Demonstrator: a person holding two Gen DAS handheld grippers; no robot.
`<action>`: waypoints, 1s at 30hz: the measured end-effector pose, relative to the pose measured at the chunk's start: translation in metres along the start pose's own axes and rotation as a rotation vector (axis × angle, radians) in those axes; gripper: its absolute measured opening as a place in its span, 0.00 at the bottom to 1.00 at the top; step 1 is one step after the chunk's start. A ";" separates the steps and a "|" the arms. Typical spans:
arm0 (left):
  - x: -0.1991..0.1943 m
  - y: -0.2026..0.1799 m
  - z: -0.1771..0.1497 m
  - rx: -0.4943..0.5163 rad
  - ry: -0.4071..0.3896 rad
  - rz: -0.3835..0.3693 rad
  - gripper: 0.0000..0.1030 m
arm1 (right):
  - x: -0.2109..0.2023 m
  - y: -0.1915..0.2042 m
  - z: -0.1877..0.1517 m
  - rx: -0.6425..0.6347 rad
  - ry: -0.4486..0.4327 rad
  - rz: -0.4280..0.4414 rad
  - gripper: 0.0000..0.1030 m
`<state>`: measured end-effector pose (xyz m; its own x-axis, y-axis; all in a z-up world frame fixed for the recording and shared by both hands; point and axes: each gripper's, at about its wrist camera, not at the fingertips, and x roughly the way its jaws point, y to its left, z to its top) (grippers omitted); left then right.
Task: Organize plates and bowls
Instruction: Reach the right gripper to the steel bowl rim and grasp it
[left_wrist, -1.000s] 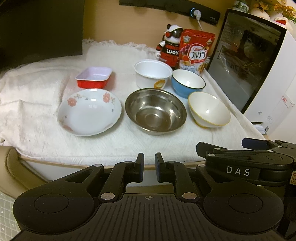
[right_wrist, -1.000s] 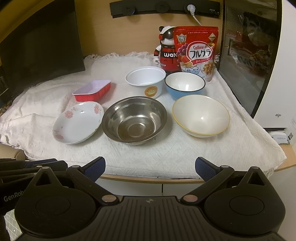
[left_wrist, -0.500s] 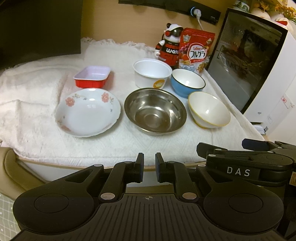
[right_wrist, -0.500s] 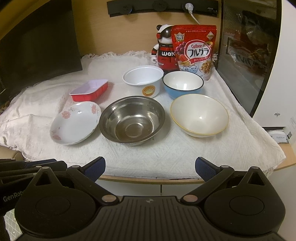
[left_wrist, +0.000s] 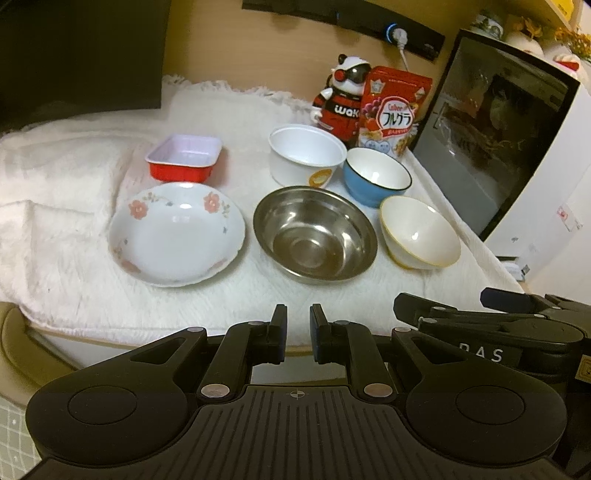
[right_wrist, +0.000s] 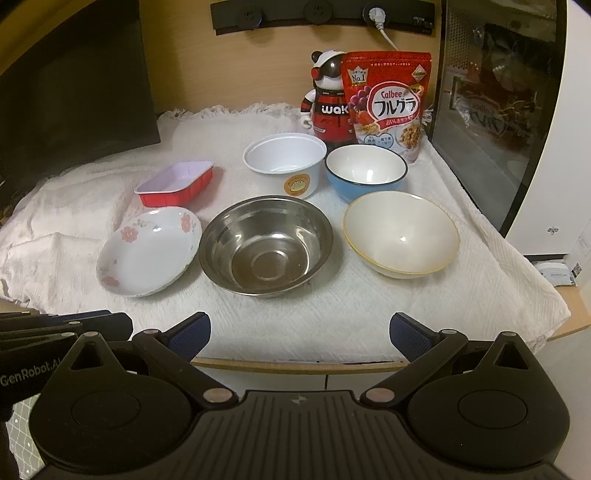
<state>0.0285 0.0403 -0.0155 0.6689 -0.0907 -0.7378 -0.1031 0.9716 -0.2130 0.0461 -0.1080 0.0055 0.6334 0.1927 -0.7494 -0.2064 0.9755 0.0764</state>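
On a white cloth sit a flowered plate (left_wrist: 177, 234) (right_wrist: 147, 251), a steel bowl (left_wrist: 314, 240) (right_wrist: 266, 245), a cream bowl with a yellow rim (left_wrist: 421, 230) (right_wrist: 400, 232), a blue bowl (left_wrist: 376, 175) (right_wrist: 365, 171), a white paper bowl (left_wrist: 304, 153) (right_wrist: 284, 162) and a red rectangular dish (left_wrist: 184, 157) (right_wrist: 175, 182). My left gripper (left_wrist: 297, 328) hangs shut and empty before the table's front edge, short of the plate and steel bowl. My right gripper (right_wrist: 299, 328) stands open and empty, in front of the steel bowl.
A red cereal bag (right_wrist: 386, 99) and a bear figure (right_wrist: 328, 99) stand at the back. A dark-doored white appliance (right_wrist: 491, 122) borders the right side. A black screen (right_wrist: 70, 92) is at the back left. The wooden table edge (right_wrist: 295, 363) lies under the cloth.
The left wrist view has shifted slightly, so the dishes sit a little further left and nearer in it. The right view has hardly changed. Nothing on the cloth has moved.
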 end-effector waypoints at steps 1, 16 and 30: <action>0.001 0.004 0.002 -0.006 0.001 -0.009 0.15 | 0.001 0.001 0.000 0.006 -0.004 0.006 1.00; 0.068 0.087 0.025 -0.213 0.045 -0.256 0.16 | 0.042 -0.020 -0.006 0.246 0.027 0.088 1.00; 0.163 0.046 0.121 0.060 0.053 -0.055 0.17 | 0.152 -0.060 0.035 0.158 0.174 0.323 1.00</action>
<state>0.2218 0.0967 -0.0685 0.6321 -0.1543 -0.7594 -0.0215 0.9761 -0.2163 0.1808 -0.1333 -0.0904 0.4164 0.4843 -0.7694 -0.2479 0.8747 0.4164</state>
